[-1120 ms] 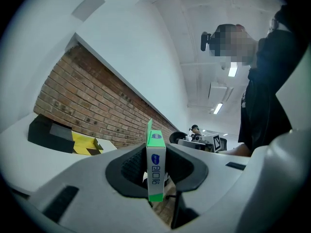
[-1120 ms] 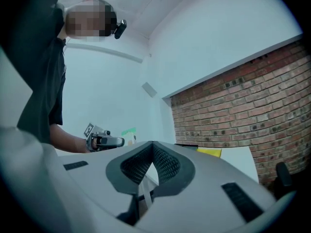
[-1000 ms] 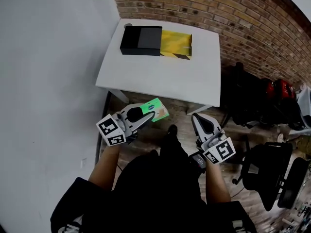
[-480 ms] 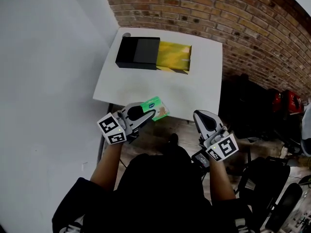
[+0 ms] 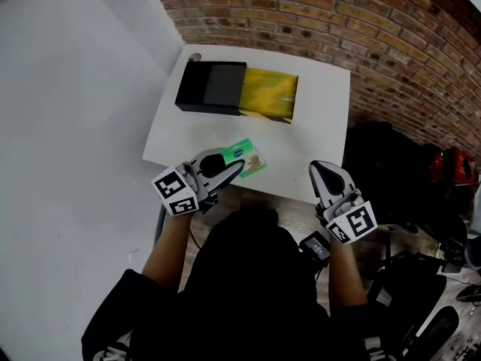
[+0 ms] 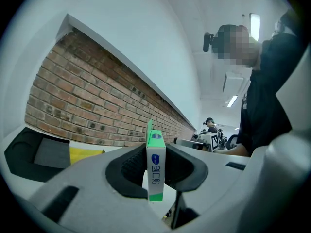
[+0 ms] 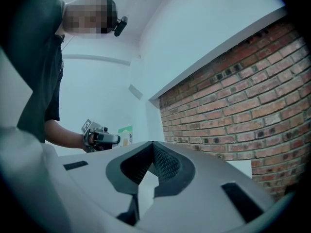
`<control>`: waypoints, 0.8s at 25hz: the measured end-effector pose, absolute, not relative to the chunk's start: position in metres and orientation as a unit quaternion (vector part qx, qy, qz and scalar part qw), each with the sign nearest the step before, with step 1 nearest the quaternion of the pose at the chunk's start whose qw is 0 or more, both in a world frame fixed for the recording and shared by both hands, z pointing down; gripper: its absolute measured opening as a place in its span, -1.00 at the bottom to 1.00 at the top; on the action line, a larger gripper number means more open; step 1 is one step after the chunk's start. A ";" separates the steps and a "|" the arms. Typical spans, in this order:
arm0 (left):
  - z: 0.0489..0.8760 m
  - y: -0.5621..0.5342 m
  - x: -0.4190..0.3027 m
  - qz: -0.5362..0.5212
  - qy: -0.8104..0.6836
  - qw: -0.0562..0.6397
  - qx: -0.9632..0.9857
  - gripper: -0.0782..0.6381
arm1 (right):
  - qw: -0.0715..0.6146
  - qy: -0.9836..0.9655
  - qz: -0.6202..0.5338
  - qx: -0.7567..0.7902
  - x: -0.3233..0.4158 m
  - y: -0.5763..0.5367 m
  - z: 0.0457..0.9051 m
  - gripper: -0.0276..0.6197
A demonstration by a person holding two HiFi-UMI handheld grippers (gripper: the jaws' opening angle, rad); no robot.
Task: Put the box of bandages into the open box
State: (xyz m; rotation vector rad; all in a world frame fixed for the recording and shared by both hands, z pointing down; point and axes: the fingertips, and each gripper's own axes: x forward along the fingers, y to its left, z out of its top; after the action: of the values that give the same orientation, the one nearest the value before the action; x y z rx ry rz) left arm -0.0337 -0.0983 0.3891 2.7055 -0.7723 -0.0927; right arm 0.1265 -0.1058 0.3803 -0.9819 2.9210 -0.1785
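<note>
The green box of bandages (image 5: 249,159) sits clamped between the jaws of the left gripper (image 5: 230,169), above the near edge of the white table (image 5: 319,130). The open box (image 5: 225,89) lies at the table's far side. The right gripper (image 5: 325,173), jaws together, holds nothing.

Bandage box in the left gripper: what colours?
Bandage box: green and white, clearest in left gripper view.
</note>
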 end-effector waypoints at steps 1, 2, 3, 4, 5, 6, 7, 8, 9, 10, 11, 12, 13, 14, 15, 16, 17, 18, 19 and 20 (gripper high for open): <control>0.388 -0.104 -0.035 -0.031 -0.272 0.163 0.948 -0.51 | 0.030 0.945 -0.059 -0.320 0.127 -0.112 0.379 -0.90; 0.388 -0.110 -0.036 -0.029 -0.274 0.163 0.947 -0.51 | 0.032 0.944 -0.061 -0.322 0.128 -0.117 0.378 -0.90; 0.387 -0.116 -0.037 -0.026 -0.276 0.162 0.947 -0.51 | 0.035 0.944 -0.063 -0.323 0.127 -0.122 0.377 -0.90; 0.387 -0.123 -0.039 -0.024 -0.277 0.162 0.947 -0.51 | 0.038 0.943 -0.065 -0.324 0.126 -0.126 0.377 -0.90; 0.387 -0.129 -0.040 -0.022 -0.276 0.163 0.947 -0.51 | 0.041 0.943 -0.067 -0.324 0.125 -0.131 0.377 -0.90; 0.387 -0.135 -0.041 -0.021 -0.274 0.164 0.947 -0.51 | 0.042 0.942 -0.069 -0.325 0.123 -0.135 0.378 -0.90; 0.388 -0.142 -0.042 -0.020 -0.272 0.165 0.948 -0.51 | 0.043 0.942 -0.071 -0.326 0.122 -0.139 0.379 -0.90; 0.389 -0.149 -0.043 -0.019 -0.270 0.166 0.948 -0.51 | 0.043 0.941 -0.074 -0.328 0.121 -0.144 0.381 -0.90; 0.391 -0.157 -0.044 -0.016 -0.268 0.168 0.949 -0.51 | 0.043 0.939 -0.076 -0.332 0.120 -0.150 0.383 -0.90; 0.393 -0.166 -0.045 -0.013 -0.265 0.170 0.949 -0.51 | 0.042 0.937 -0.079 -0.337 0.118 -0.157 0.385 -0.90; 0.395 -0.175 -0.047 -0.011 -0.261 0.172 0.950 -0.51 | 0.041 0.935 -0.082 -0.341 0.117 -0.165 0.386 -0.90; 0.397 -0.184 -0.048 -0.009 -0.256 0.174 0.951 -0.51 | 0.039 0.934 -0.084 -0.346 0.115 -0.172 0.388 -0.90; 0.398 -0.193 -0.050 -0.008 -0.251 0.176 0.952 -0.51 | 0.037 0.933 -0.085 -0.349 0.112 -0.178 0.389 -0.90; 0.400 -0.202 -0.051 -0.007 -0.245 0.178 0.953 -0.51 | 0.033 0.932 -0.085 -0.351 0.108 -0.185 0.390 -0.90; 0.402 -0.211 -0.053 -0.005 -0.240 0.180 0.954 -0.51 | 0.029 0.931 -0.085 -0.353 0.105 -0.192 0.391 -0.90; 0.405 -0.221 -0.055 -0.004 -0.234 0.181 0.955 -0.51 | 0.025 0.931 -0.085 -0.355 0.101 -0.199 0.392 -0.90; 0.409 -0.230 -0.057 -0.004 -0.228 0.183 0.956 -0.51 | 0.021 0.930 -0.084 -0.358 0.097 -0.206 0.393 -0.90; 0.414 -0.239 -0.059 -0.004 -0.220 0.185 0.958 -0.51 | 0.017 0.928 -0.084 -0.361 0.094 -0.213 0.394 -0.90; 0.418 -0.248 -0.060 -0.004 -0.214 0.187 0.959 -0.51 | 0.013 0.927 -0.084 -0.365 0.091 -0.219 0.394 -0.90; 0.421 -0.257 -0.061 -0.003 -0.210 0.191 0.959 -0.51 | 0.009 0.926 -0.084 -0.369 0.089 -0.225 0.394 -0.90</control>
State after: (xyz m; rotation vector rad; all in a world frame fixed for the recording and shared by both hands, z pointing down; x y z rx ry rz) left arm -0.0610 -0.2571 0.4206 2.6939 -0.5895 -0.0071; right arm 0.0888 -0.2252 0.3942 -1.1532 2.8903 -0.2610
